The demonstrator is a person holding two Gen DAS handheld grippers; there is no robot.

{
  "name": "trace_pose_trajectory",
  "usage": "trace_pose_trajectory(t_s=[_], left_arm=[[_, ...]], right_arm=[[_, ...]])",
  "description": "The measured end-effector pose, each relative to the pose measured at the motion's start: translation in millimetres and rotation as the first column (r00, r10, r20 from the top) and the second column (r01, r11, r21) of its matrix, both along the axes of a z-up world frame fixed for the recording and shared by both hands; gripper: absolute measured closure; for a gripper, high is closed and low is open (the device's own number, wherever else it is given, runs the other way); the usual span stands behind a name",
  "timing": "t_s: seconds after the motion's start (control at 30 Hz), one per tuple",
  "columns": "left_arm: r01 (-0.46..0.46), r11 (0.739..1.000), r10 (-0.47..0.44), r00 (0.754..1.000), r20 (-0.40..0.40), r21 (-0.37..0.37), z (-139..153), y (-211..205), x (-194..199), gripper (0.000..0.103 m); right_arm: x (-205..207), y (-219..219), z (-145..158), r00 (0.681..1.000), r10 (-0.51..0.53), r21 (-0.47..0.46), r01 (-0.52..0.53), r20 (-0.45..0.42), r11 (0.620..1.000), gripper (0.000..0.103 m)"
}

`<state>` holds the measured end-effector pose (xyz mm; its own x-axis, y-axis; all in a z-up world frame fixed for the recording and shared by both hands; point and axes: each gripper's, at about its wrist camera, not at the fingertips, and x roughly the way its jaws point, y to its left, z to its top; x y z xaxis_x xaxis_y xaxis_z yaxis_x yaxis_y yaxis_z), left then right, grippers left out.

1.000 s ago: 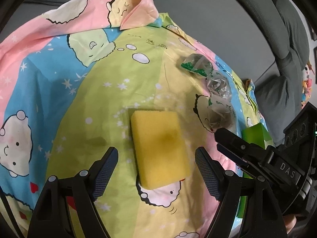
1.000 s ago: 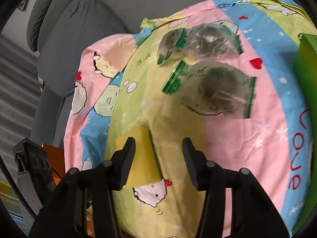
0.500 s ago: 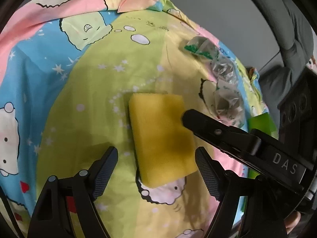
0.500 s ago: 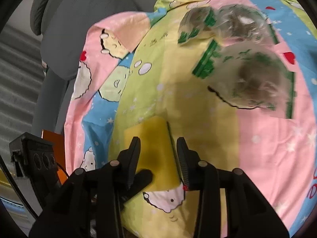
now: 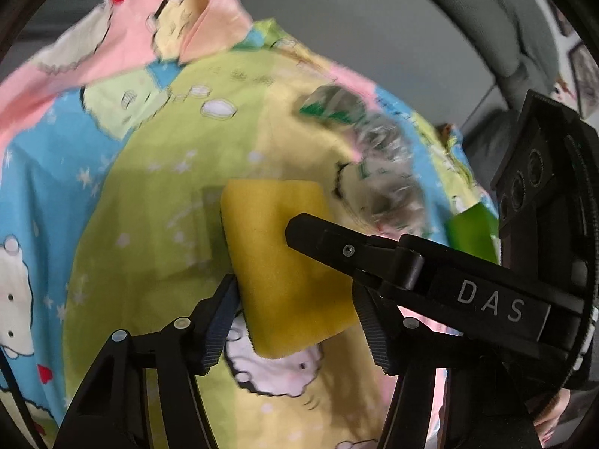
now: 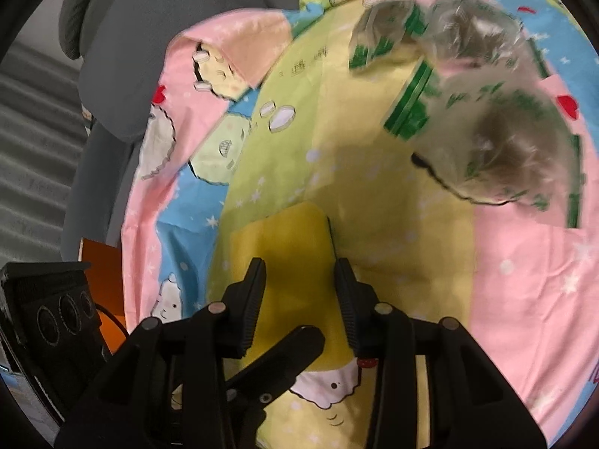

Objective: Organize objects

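A yellow sponge (image 5: pixel 284 262) with a dark green underside lies on a cartoon-print cloth (image 5: pixel 131 187). My left gripper (image 5: pixel 295 292) straddles its near end. Its jaws are closing, and both pads touch the sponge's long sides. From the right, a finger (image 5: pixel 318 237) of the right gripper reaches across the sponge's top. In the right wrist view the sponge (image 6: pixel 295 247) sits between the narrowly set pads of my right gripper (image 6: pixel 299 267). One pad is at the green edge and the other is on the yellow top. One left finger (image 6: pixel 295 344) shows below.
Clear plastic bags with green print (image 5: pixel 389 172) (image 6: pixel 486 142) lie on the cloth (image 6: pixel 524 280) beyond the sponge. A green box (image 5: pixel 475 232) stands at the right. Grey sofa cushions (image 5: pixel 374 18) rise behind. An orange object (image 6: pixel 101 258) sits off the cloth's left edge.
The right gripper came in over the sponge and its jaws narrowed around it. The left jaws then narrowed from wide apart until they met the sponge's sides.
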<state>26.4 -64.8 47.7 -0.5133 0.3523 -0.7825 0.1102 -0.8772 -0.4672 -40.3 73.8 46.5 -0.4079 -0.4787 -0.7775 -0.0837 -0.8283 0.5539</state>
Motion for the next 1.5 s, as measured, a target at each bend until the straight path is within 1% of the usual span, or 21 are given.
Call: trace_pose_trajectory(t_s=[0.13, 0.17, 0.33, 0.4, 0.47, 0.5, 0.53, 0.57, 0.6, 0.67, 0.73, 0.8, 0.83, 0.87, 1.07, 1.23, 1.33, 1.4, 1.5], left_arm=[[0.033, 0.999, -0.034, 0.994, -0.104, -0.006, 22.5, 14.7, 3.6, 0.04], [0.044, 0.999, -0.045, 0.991, -0.129, -0.011, 28.6, 19.2, 4.2, 0.04], [0.094, 0.995, -0.101, 0.962, -0.255, -0.042, 61.0, 48.1, 13.3, 0.04], [0.12, 0.991, -0.132, 0.946, -0.297, -0.06, 75.0, 62.0, 16.7, 0.041], [0.143, 0.986, -0.163, 0.92, -0.356, -0.082, 90.3, 78.5, 21.6, 0.041], [0.155, 0.984, -0.177, 0.908, -0.379, -0.09, 95.8, 84.7, 23.3, 0.041], [0.173, 0.98, -0.199, 0.892, -0.407, -0.101, 102.0, 93.3, 25.1, 0.041], [0.193, 0.975, -0.224, 0.874, -0.431, -0.114, 107.5, 101.8, 26.8, 0.041], [0.222, 0.966, -0.26, 0.853, -0.452, -0.137, 113.2, 113.9, 27.5, 0.041], [0.257, 0.951, -0.31, 0.828, -0.467, -0.175, 119.6, 132.6, 27.7, 0.041], [0.28, 0.938, -0.346, 0.802, -0.486, -0.206, 124.9, 151.6, 29.0, 0.041], [0.311, 0.925, -0.379, 0.782, -0.495, -0.217, 127.9, 167.2, 28.9, 0.041], [0.338, 0.914, -0.405, 0.768, -0.496, -0.224, 128.6, 177.3, 28.0, 0.041], [0.356, 0.906, -0.422, 0.76, -0.495, -0.228, 129.0, 184.7, 27.0, 0.041], [0.466, 0.848, -0.528, 0.703, -0.477, -0.252, 128.6, 237.2, 24.8, 0.041], [0.532, 0.804, -0.591, 0.669, -0.451, -0.266, 123.0, 268.2, 18.0, 0.041], [0.564, 0.785, -0.615, 0.656, -0.437, -0.257, 117.8, 281.9, 16.2, 0.041], [0.59, 0.77, -0.633, 0.656, -0.412, -0.243, 112.0, 290.3, 12.6, 0.041], [0.623, 0.753, -0.651, 0.658, -0.379, -0.212, 100.4, 299.6, 10.3, 0.041]], right_arm=[[12.0, 12.3, 23.2, 0.996, -0.039, 0.007, 0.039, -0.076, 0.999, 0.066], [17.3, 16.6, 32.6, 0.993, -0.053, 0.013, 0.055, -0.108, 0.998, 0.066], [42.6, 37.9, 67.6, 0.97, -0.105, 0.021, 0.113, -0.221, 0.993, 0.065], [58.0, 48.1, 84.6, 0.95, -0.128, 0.025, 0.141, -0.284, 0.99, 0.066], [71.4, 57.7, 98.8, 0.93, -0.151, 0.036, 0.173, -0.335, 0.984, 0.065], [80.5, 64.5, 107.5, 0.914, -0.168, 0.034, 0.195, -0.369, 0.98, 0.065], [86.9, 68.8, 112.7, 0.902, -0.18, 0.032, 0.209, -0.391, 0.977, 0.065], [97.5, 77.2, 121.2, 0.883, -0.2, 0.029, 0.234, -0.424, 0.972, 0.064], [104.3, 82.7, 126.3, 0.87, -0.214, 0.027, 0.251, -0.445, 0.968, 0.064], [121.7, 95.3, 135.6, 0.839, -0.252, 0.038, 0.307, -0.483, 0.951, 0.064], [134.5, 104.8, 140.9, 0.816, -0.276, 0.058, 0.352, -0.507, 0.934, 0.063], [149.3, 117.3, 145.3, 0.788, -0.297, 0.057, 0.386, -0.54, 0.921, 0.063], [154.9, 123.7, 145.9, 0.778, -0.313, 0.046, 0.401, -0.545, 0.915, 0.063], [161.2, 132.2, 145.7, 0.766, -0.341, 0.03, 0.424, -0.545, 0.905, 0.063], [197.9, 175.5, 140.9, 0.689, -0.491, -0.029, 0.565, -0.533, 0.825, 0.063], [215.0, 196.6, 135.4, 0.65, -0.563, -0.03, 0.641, -0.51, 0.767, 0.063], [223.7, 206.3, 130.5, 0.632, -0.596, -0.035, 0.671, -0.495, 0.74, 0.063], [227.1, 214.6, 125.6, 0.62, -0.625, -0.04, 0.694, -0.475, 0.719, 0.063], [228.9, 227.0, 117.0, 0.614, -0.659, -0.035, 0.719, -0.436, 0.694, 0.063]])
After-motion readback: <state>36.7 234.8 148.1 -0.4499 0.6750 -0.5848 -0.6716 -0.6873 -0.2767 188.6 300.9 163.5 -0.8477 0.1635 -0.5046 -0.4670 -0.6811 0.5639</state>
